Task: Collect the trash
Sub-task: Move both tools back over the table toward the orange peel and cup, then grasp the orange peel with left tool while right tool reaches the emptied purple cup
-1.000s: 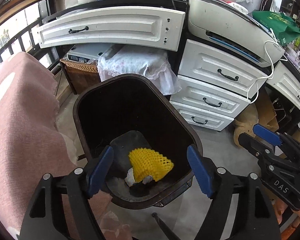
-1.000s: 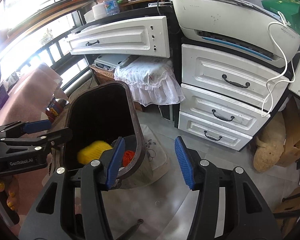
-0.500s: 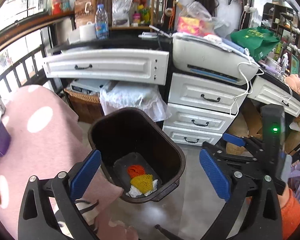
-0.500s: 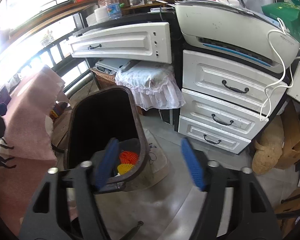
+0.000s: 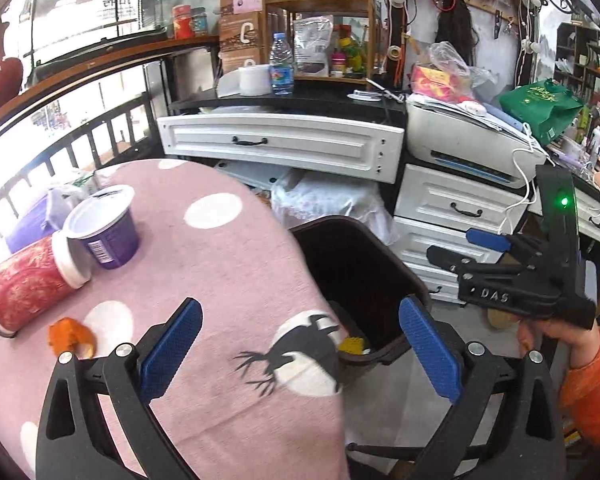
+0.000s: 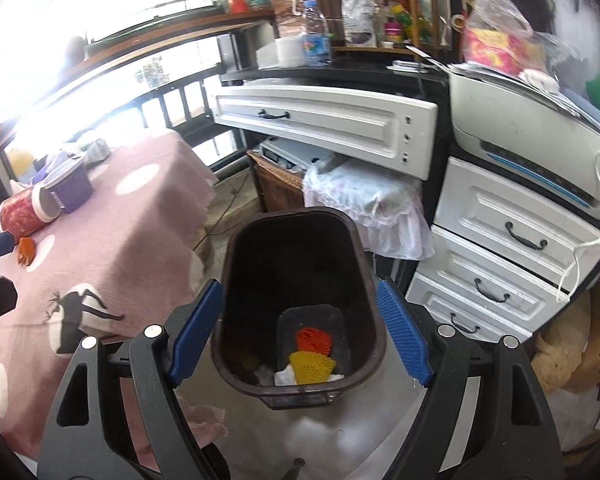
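A dark brown trash bin (image 6: 296,264) stands on the floor beside the table; it also shows in the left wrist view (image 5: 364,272). In it lie a yellow foam net (image 6: 311,366), an orange net (image 6: 313,339) and white paper. On the pink polka-dot tablecloth (image 5: 220,264) are a purple cup (image 5: 104,226), a red cup on its side (image 5: 24,280) and an orange peel (image 5: 70,336). My left gripper (image 5: 296,352) is open and empty over the table's edge. My right gripper (image 6: 300,332) is open and empty above the bin; it also shows in the left wrist view (image 5: 480,248).
White drawers (image 6: 496,264) and a printer (image 6: 532,148) stand behind the bin. A pulled-out drawer front (image 5: 280,144) hangs over a wicker basket (image 6: 278,184) and white cloth (image 6: 364,204). A railing and window lie to the left.
Both grippers have risen and pulled back from the bin. The left one swung left over the table, bringing the cups and peel into view. The yellow net stays in the bin.
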A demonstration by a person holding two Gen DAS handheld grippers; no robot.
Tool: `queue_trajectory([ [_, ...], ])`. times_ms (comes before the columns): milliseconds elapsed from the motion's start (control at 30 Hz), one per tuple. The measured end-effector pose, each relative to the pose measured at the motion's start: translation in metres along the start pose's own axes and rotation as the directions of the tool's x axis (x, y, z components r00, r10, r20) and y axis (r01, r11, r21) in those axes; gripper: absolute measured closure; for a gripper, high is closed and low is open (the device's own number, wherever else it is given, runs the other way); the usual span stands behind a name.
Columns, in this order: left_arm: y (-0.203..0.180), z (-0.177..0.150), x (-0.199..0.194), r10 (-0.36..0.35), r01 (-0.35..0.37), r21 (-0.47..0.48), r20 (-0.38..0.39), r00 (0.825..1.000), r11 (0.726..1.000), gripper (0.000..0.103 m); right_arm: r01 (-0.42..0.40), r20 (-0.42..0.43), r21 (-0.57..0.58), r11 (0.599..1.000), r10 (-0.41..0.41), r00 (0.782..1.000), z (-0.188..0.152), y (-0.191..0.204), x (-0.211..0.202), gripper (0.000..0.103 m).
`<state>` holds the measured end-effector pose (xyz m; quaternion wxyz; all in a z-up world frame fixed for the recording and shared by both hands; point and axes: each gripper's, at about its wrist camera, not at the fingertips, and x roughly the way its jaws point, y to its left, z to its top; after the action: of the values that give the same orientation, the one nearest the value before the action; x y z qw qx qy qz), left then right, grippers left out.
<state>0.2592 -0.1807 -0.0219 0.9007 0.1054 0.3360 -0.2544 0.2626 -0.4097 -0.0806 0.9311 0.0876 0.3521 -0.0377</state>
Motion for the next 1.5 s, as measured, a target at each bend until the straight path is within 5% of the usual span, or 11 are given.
queue_trajectory([
  [267, 0.067, -0.019, -0.021, 0.185, -0.185, -0.1, -0.012, 0.983, 0.978, 0.006, -0.077, 0.002, -0.072, 0.994, 0.077, 0.997, 0.014, 0.045, -0.003, 0.024],
  [533, 0.132, -0.031, -0.015, 0.259, -0.274, -0.228, -0.092, 0.961, 0.934, 0.006, -0.18, 0.002, -0.132, 0.975, 0.182, 0.983, 0.031, 0.096, -0.008, 0.023],
  [967, 0.178, -0.028, 0.026, 0.194, -0.264, -0.357, -0.22, 0.956, 0.896, 0.025, -0.25, -0.002, -0.249, 0.936, 0.257, 0.966, 0.055, 0.159, -0.014, 0.023],
  [1100, 0.179, -0.026, 0.029, 0.205, -0.279, -0.357, -0.232, 0.951, 0.892, 0.048, -0.262, -0.014, -0.277, 0.925, 0.268, 0.963, 0.064, 0.174, -0.006, 0.023],
  [1500, 0.196, -0.035, 0.007, 0.157, -0.214, -0.41, -0.17, 0.973, 0.886, 0.072, -0.322, -0.084, -0.301, 0.898, 0.312, 0.946, 0.074, 0.206, 0.022, 0.023],
])
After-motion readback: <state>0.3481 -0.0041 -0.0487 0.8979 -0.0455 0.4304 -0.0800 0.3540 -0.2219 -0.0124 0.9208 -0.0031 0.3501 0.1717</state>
